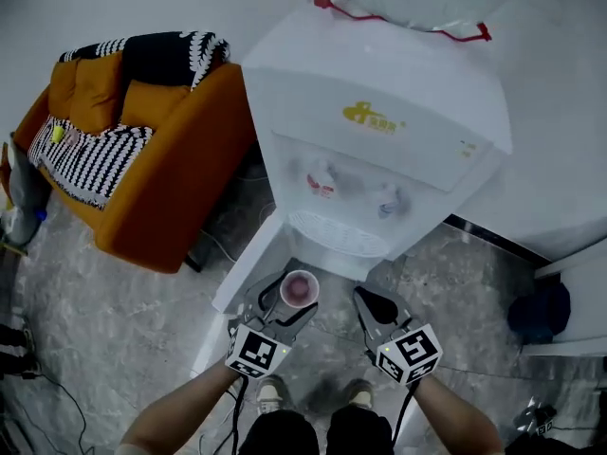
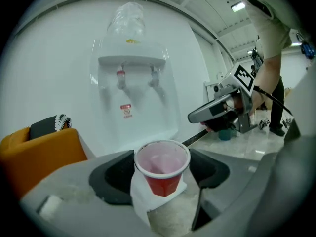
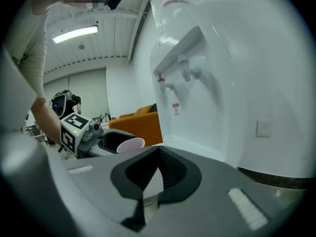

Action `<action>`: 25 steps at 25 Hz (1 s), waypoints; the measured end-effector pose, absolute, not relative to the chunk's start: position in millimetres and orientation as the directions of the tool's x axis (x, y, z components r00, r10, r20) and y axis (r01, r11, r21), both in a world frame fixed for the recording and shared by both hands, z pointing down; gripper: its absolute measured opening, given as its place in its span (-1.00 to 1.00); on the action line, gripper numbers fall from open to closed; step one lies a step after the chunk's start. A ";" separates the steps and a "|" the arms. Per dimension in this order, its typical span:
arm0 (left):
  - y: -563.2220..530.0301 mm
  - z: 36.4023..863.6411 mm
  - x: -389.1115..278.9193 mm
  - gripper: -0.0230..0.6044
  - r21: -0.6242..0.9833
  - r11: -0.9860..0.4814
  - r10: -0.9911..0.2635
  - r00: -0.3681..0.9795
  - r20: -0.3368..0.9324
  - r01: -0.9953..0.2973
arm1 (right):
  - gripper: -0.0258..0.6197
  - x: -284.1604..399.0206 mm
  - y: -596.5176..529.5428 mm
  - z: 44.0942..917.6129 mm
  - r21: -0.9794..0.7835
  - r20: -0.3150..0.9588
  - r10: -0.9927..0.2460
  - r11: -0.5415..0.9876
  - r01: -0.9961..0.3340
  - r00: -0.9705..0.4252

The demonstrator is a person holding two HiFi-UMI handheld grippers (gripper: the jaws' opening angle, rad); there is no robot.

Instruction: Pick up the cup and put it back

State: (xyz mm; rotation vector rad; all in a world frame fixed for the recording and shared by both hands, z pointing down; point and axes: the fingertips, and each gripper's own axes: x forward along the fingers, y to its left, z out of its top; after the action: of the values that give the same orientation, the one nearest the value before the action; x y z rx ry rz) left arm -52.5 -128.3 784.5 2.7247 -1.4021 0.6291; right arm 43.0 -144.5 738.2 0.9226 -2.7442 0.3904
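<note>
A red plastic cup (image 1: pixel 299 289) with a white rim hangs in the air in front of the white water dispenser (image 1: pixel 379 112), below its drip tray (image 1: pixel 337 233). My left gripper (image 1: pixel 290 301) is shut on the cup, one dark pad on each side. In the left gripper view the cup (image 2: pixel 161 163) stands upright and looks empty between the pads (image 2: pixel 111 177). My right gripper (image 1: pixel 372 303) floats beside it to the right, shut with nothing in it; its jaws (image 3: pixel 157 154) meet at the tips. The cup (image 3: pixel 131 144) also shows at the left of the right gripper view.
The dispenser's red tap (image 1: pixel 321 184) and blue tap (image 1: pixel 387 202) sit above the drip tray. An orange sofa (image 1: pixel 152 169) with a black-and-white throw stands to the left. A dark bag (image 1: pixel 538 313) lies at the right by the wall. Marbled grey floor (image 1: pixel 104 330) lies below.
</note>
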 end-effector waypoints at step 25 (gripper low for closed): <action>-102.6 303.9 -82.4 0.22 -0.282 -0.555 -0.823 0.469 0.321 -0.783 | -0.91 56.5 -131.2 230.6 -0.165 0.192 -0.676 0.692 -0.702 -0.712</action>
State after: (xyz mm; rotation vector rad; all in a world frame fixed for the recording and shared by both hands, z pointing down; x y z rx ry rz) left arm -82.4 -102.6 303.9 2.7725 -1.5204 0.6918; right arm 56.5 -131.2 230.6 1.1373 -2.7822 0.3449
